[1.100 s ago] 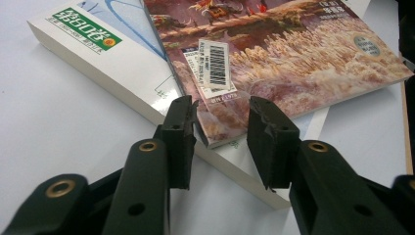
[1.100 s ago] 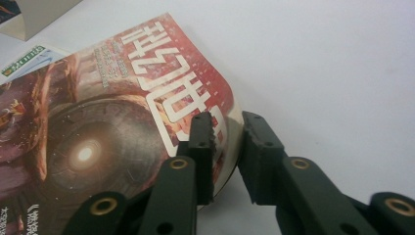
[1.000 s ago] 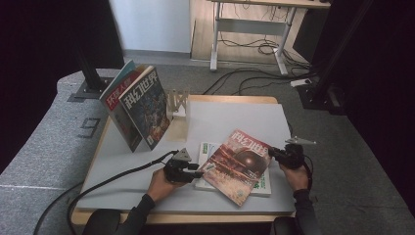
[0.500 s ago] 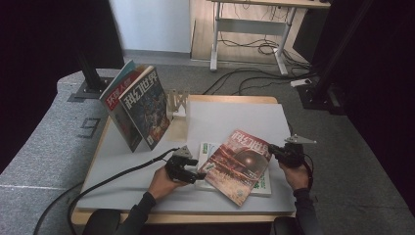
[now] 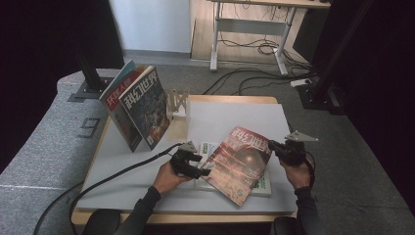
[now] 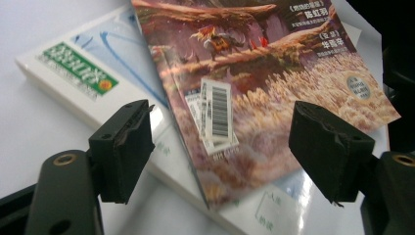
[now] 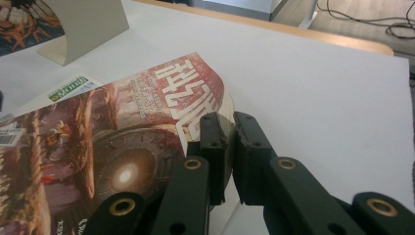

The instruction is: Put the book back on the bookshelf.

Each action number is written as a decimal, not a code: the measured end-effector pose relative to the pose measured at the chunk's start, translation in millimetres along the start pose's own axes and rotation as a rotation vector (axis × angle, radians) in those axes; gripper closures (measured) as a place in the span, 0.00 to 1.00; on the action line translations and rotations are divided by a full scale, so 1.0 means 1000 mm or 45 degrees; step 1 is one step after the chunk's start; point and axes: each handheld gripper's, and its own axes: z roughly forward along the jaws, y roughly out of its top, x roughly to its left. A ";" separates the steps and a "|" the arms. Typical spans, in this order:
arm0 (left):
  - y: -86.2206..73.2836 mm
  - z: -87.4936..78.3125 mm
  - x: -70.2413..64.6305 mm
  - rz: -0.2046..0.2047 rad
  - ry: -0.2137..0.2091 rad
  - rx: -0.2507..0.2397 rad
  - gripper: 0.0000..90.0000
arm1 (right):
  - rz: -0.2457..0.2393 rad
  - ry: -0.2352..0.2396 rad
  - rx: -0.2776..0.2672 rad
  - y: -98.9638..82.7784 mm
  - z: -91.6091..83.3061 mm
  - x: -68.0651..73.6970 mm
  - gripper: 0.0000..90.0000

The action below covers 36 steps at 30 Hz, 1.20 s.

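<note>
Where overhead blurs: barcode on magazine.

The right gripper had its two black jaws pinched on the curled edge of the red magazine, lifting that edge off the white table. A white book peeked out from under the magazine's far side. A beige stand stood near the table's far edge.

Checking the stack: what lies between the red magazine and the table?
A white book lies flat under the red magazine, on the table, seen in the left gripper view.
</note>
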 end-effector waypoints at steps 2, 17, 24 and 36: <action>0.005 0.001 0.001 -0.003 -0.010 -0.005 0.24 | -0.015 -0.001 -0.010 0.004 -0.002 0.002 0.91; 0.026 0.024 0.014 0.027 0.002 0.074 0.26 | -0.102 0.008 -0.055 0.023 -0.015 0.015 0.91; 0.030 0.031 0.026 0.002 -0.076 0.067 0.32 | -0.134 0.021 -0.074 0.031 -0.018 0.019 0.91; 0.037 0.027 0.023 0.018 -0.084 0.128 0.51 | -0.150 0.045 -0.083 0.035 -0.018 0.022 0.91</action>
